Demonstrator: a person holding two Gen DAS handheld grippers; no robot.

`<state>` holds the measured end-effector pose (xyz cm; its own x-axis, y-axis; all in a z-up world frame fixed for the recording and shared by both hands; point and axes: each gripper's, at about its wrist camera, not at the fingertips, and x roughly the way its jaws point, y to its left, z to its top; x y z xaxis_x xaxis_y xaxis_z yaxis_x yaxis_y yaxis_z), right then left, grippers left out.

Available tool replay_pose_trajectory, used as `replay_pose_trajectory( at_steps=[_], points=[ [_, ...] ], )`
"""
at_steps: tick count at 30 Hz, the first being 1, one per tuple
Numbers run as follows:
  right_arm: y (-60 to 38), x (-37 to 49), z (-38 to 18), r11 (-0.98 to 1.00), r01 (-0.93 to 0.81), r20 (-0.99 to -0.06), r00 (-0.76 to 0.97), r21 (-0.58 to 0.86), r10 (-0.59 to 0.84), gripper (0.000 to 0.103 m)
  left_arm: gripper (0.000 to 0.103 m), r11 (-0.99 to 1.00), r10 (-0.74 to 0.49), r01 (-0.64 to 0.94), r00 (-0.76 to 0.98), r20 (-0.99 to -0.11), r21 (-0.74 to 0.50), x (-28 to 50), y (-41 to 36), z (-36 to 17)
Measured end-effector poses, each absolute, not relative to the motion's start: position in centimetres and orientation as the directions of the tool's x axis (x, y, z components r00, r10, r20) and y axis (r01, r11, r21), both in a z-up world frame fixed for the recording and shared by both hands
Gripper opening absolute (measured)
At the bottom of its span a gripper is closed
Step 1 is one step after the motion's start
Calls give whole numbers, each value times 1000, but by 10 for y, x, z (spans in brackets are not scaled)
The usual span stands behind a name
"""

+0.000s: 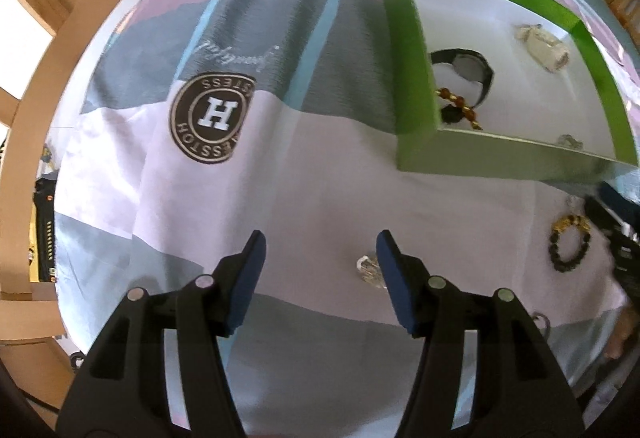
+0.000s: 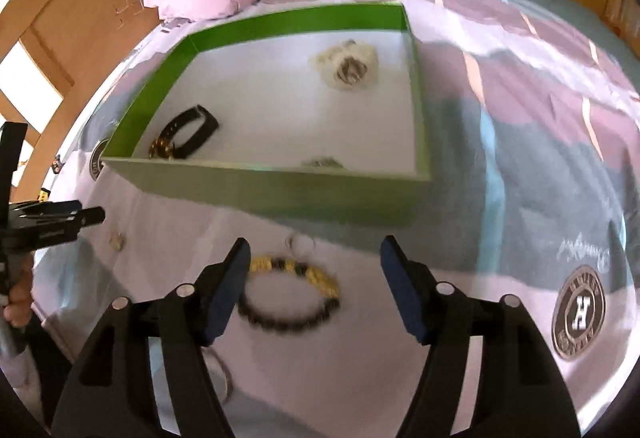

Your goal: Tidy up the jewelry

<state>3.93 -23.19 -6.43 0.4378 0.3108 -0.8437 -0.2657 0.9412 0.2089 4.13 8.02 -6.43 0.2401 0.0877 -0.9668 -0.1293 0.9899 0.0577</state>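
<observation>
Right wrist view: right gripper (image 2: 312, 262) released over beaded bracelet (image 2: 290, 296) at lower centre, left gripper (image 1: 320, 258) released beside clear trinket (image 1: 369, 270); pick-up step, next close, carry to green box (image 2: 272, 194).

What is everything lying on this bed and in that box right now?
Box: one, green, white floor, on bedspread.
Watch strap: one, black, box's near left corner.
Amber beads: one string, beside strap.
Pale pouch: one, cream, far side of box.
Bead bracelet: one, black and gold, on bedspread between right tongs.
Clear trinket: one, by left tongs.
Bedspread: lilac, grey, round badge.
Left tongs: open, empty.
Right tongs: open.
</observation>
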Motion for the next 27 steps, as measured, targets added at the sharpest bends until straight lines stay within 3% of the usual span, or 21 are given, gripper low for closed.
replay_pose_trajectory(
  at_steps=[2, 9, 15, 21, 24, 26, 27],
  points=[
    [-212, 44, -72, 931, -314, -843, 436, 186, 315, 52, 61, 991, 102, -113, 237, -966, 77, 40, 78, -67],
    [-175, 52, -103, 929, -370, -876, 448, 1, 180, 52, 67, 989, 135, -93, 203, -970, 118, 40, 76, -84],
    [-175, 55, -99, 913, -406, -877, 422, 44, 229, 19, 68, 992, 109, -80, 213, -971, 94, 39, 78, -83],
    [-176, 46, -97, 906, -418, -881, 400, 70, 252, 19, 74, 999, 22, -42, 231, -973, 13, 38, 72, -73],
    [-176, 45, -98, 904, -417, -882, 387, 91, 268, 20, 74, 999, 45, -10, 222, -974, 44, 36, 67, -79],
    [-175, 43, -98, 904, -421, -883, 390, 81, 260, 40, 74, 998, 65, -6, 213, -975, 65, 35, 65, -86],
    [-173, 42, -98, 903, -423, -884, 395, 67, 251, 44, 74, 997, 71, -6, 211, -975, 72, 34, 64, -88]
  ],
)
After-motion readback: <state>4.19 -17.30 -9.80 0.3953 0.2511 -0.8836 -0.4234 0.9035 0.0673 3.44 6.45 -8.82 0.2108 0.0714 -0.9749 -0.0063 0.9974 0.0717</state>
